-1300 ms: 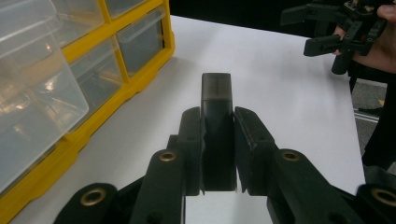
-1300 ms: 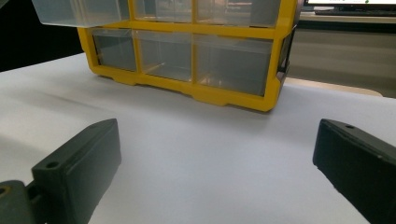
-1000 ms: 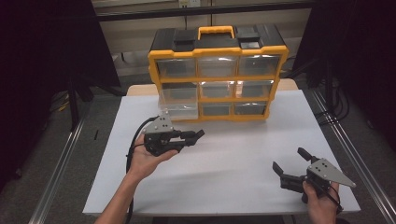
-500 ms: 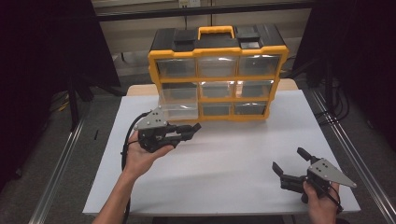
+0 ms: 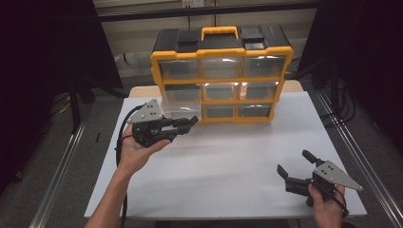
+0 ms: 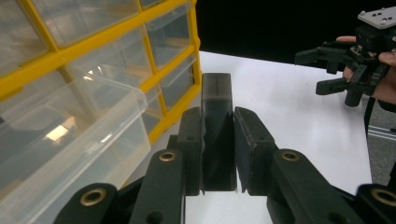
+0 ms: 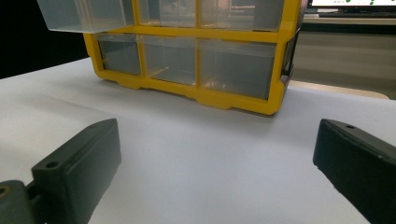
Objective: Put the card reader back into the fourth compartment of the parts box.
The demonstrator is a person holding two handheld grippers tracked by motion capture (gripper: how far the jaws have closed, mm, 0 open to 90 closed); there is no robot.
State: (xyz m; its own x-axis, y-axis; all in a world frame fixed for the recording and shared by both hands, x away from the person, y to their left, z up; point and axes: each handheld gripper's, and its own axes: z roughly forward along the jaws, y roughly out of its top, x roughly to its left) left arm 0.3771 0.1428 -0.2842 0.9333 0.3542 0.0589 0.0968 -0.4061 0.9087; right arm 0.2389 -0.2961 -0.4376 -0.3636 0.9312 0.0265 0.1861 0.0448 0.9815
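A yellow and black organiser (image 5: 221, 72) with clear drawers stands at the back of the white table (image 5: 237, 156). Its middle-left clear drawer (image 5: 179, 107) (image 6: 70, 140) is pulled out. My left gripper (image 5: 189, 122) (image 6: 217, 154) hangs in the air just in front of that drawer, pointing right, shut on a small black block (image 6: 216, 126) that sticks out past its pads. Low at the table's right front, my right gripper (image 5: 293, 164) (image 7: 217, 140) is held open with nothing between its jaws; it also shows far off in the left gripper view (image 6: 327, 70).
The organiser's bottom row of drawers (image 7: 187, 58) is closed and faces the right gripper. Bare white tabletop lies between the two hands. Metal rails (image 5: 361, 156) run along both sides of the table, with dark space beyond.
My left hand has risen with the black block and drifted slightly left, nearer the pulled-out drawer. The right hand has stayed still.
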